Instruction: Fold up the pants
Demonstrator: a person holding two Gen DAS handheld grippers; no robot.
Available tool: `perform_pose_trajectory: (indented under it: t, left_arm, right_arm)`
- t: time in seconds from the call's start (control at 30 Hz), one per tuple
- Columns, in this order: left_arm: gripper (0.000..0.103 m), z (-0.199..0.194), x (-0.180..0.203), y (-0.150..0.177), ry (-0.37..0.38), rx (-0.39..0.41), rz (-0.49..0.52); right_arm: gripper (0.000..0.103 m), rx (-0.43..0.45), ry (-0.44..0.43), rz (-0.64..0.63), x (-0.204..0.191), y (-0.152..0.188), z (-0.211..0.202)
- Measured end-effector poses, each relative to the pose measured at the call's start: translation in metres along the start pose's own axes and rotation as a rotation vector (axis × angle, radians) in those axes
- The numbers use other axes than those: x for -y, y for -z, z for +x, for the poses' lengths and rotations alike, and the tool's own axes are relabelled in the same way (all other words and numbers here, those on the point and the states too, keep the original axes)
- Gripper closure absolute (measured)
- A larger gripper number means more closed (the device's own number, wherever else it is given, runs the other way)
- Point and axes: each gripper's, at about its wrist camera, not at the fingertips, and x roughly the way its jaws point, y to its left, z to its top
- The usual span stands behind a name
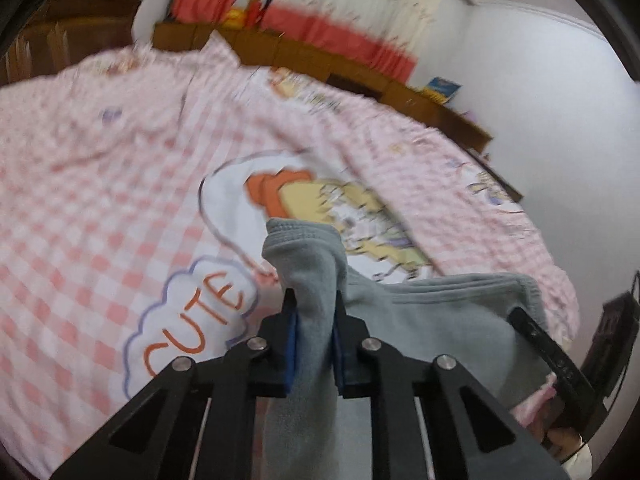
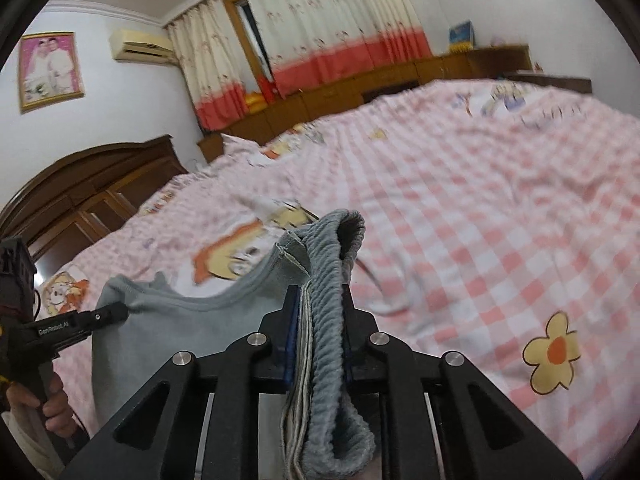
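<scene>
- The grey pants [image 2: 192,344] hang in the air above the bed [image 2: 480,220], held up by both grippers, clear of the pink checked cover as far as I can see.
- The left gripper [image 1: 314,300] has its jaws closed on a bunched fold of the grey cloth, which sticks up past the tips.
- The right gripper [image 2: 320,304] is likewise clamped on the cloth; the ribbed band it holds looks like the waistband, with stacked layers showing at the edge.
- In the right wrist view the other tool comes in from the left, a person's hand [image 2: 48,400] around its handle, pinching the far corner of the same garment.
- The stretch of cloth between the two grips runs sideways, so the held edge lies across from one gripper to the other, and the rest drops down below the cameras where I cannot see it.
- Both grippers look about level with each other, neither plainly nearer the bed.
- My guess is that the next move lowers the pants onto the cover, and it depends on keeping that edge taut and straight.
- The left view is smeared with motion.
</scene>
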Motion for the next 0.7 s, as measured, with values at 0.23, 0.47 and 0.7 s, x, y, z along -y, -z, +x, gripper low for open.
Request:
perform_pose_trajectory:
  t: [0.23,0.47,0.7]
  left_arm:
    - [0.089,-0.075,-0.019,-0.029,-0.038,0.128,0.023]
    - [0.089,-0.094,-0.085,-0.076,-0.192,0.122,0.052]
    - [0.088,-0.026,-0.153,-0.083,-0.256,0.004,-0.005]
  right_arm:
    - [0.086,-0.004,-0.140,-0.048,-0.063,-0.017,-0.026]
    - [0.086,-0.084,-0.207,-0.048,-0.125,-0.019,0.013]
    - [0.086,-0.188,-0.158,-0.101,-0.145,0.000,0.092]
